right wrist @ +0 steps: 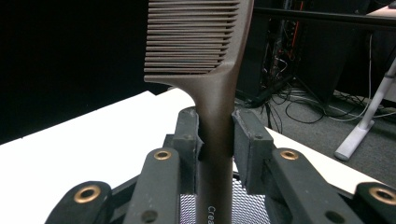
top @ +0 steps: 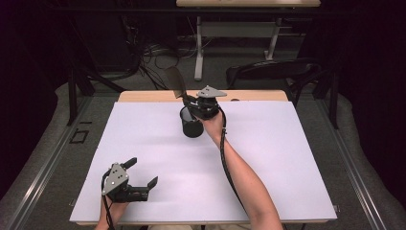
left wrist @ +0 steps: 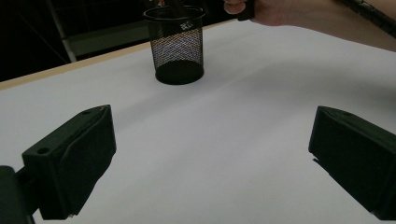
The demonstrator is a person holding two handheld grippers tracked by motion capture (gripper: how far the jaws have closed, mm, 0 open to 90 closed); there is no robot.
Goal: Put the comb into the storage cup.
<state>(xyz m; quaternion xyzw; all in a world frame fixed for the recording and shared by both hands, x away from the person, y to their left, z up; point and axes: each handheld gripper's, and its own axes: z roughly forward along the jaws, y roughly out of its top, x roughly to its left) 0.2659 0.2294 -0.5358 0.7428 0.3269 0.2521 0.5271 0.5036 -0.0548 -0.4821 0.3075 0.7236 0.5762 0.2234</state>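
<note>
High view: a white table (top: 268,158) carries a black mesh cup (top: 192,125) toward its far middle. The right gripper (top: 192,101) hangs just over the cup's far rim, holding a dark comb (top: 176,82) that sticks up and away from the cup, toothed end topmost. The person's right forearm reaches in from the bottom edge. The left gripper (top: 142,173) rests near the table's near-left corner, well apart from the cup, jaws spread wide with nothing between them.

Left gripper view: the two black jaws stand far apart at either side, bare white table between them. Beyond them the cup (left wrist: 179,45) stands upright, with a dark handle going down past its rim; how far in it reaches I cannot tell. The right hand (left wrist: 261,11) is at the top, just beside the cup.

Right gripper view: the right gripper (right wrist: 215,140) has its jaws closed tight on the comb's (right wrist: 210,60) handle, which runs upright between the pads. The teeth fan out to the left above. Below the jaws, mesh of the cup (right wrist: 243,205) appears around the handle's lower end.
</note>
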